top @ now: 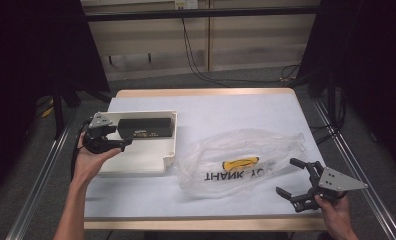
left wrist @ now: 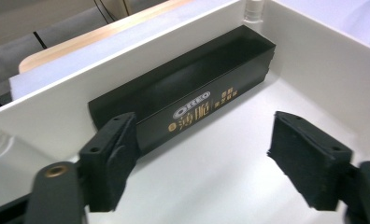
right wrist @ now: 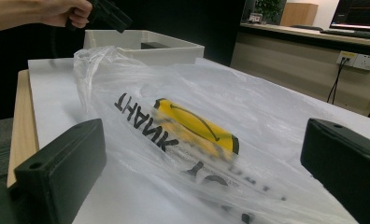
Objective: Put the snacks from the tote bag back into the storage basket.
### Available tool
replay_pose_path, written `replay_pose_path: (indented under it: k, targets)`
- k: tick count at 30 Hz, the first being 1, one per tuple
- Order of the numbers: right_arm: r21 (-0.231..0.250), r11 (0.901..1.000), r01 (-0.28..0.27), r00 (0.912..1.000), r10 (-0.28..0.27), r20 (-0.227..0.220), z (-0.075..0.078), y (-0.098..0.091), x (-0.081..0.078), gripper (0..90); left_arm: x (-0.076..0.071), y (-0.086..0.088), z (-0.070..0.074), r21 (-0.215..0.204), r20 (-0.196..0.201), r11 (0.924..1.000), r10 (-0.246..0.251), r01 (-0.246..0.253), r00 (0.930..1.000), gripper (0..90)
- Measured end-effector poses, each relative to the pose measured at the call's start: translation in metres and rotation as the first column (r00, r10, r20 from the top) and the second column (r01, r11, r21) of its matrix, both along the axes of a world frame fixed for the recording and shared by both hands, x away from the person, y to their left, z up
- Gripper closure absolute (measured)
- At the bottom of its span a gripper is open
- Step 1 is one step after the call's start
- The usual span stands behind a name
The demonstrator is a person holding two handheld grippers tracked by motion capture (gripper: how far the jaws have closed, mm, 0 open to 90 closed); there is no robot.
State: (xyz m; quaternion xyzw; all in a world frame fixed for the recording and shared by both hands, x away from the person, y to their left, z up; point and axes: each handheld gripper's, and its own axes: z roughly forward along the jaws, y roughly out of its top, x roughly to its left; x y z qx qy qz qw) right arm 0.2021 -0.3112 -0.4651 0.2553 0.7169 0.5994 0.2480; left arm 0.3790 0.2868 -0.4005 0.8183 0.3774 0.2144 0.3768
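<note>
Two grippers stood with fingers spread, empty. At left, the left gripper (top: 117,142) hung over the shallow white plastic tray (top: 151,160), where the long black Oreo biscuit box (top: 145,127) lay against the far wall, its long axis across the bench (top: 226,107). A grab across its length might slip. Rightward, the crumpled clear plastic bag (top: 246,150) could snag on the right gripper (top: 292,176).

Bag (top: 241,160) print partly creased, unreadable.
</note>
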Motion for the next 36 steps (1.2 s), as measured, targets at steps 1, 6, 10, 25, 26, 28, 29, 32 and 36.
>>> replay_pose_path:
  k: [1,6,10,25,26,28,29,32,36]
  targets:
    - [-0.001,1.0000,-0.002,1.0000,0.002,0.002,0.000,0.000,0.000,0.0,-0.002,0.003,0.001,-0.002,0.003,0.9999,0.011,-0.011,0.9999,18.9]
    - [-0.001,1.0000,0.002,1.0000,-0.002,0.000,0.000,0.000,0.000,0.0,-0.014,0.019,0.003,-0.038,0.027,0.9987,0.036,-0.035,0.9990,11.2]
    - [-0.003,1.0000,0.001,1.0000,-0.001,0.000,0.000,0.000,0.000,0.0,-0.027,0.026,0.004,-0.025,0.052,0.9991,0.035,-0.033,0.9980,9.6]
    - [-0.001,0.9999,0.011,0.9999,-0.011,-0.003,0.000,-0.001,0.000,0.0,-0.077,0.047,0.004,-0.090,0.113,0.9957,0.032,-0.022,0.9930,3.4]
    - [0.001,1.0000,0.010,1.0000,-0.010,-0.001,0.000,-0.001,0.000,0.0,-0.081,0.047,0.003,-0.097,0.111,0.9952,0.027,-0.016,0.9935,3.4]
    - [0.001,0.9999,0.011,0.9999,-0.011,0.001,0.001,-0.001,0.000,0.0,-0.090,0.047,0.001,-0.128,0.111,0.9911,0.051,-0.037,0.9925,3.5]
    - [0.001,0.9999,0.010,0.9999,-0.010,-0.001,0.001,-0.001,0.000,0.0,-0.095,0.047,-0.001,-0.135,0.119,0.9897,0.064,-0.047,0.9909,3.5]
    - [0.000,0.9999,0.011,0.9999,-0.011,-0.003,0.000,-0.001,0.000,0.0,-0.108,0.040,-0.007,-0.145,0.140,0.9878,0.078,-0.057,0.9871,3.5]
    - [0.000,0.9999,0.012,0.9999,-0.012,0.001,0.001,-0.001,0.000,0.0,-0.125,0.029,-0.013,-0.174,0.171,0.9830,0.089,-0.059,0.9812,3.5]
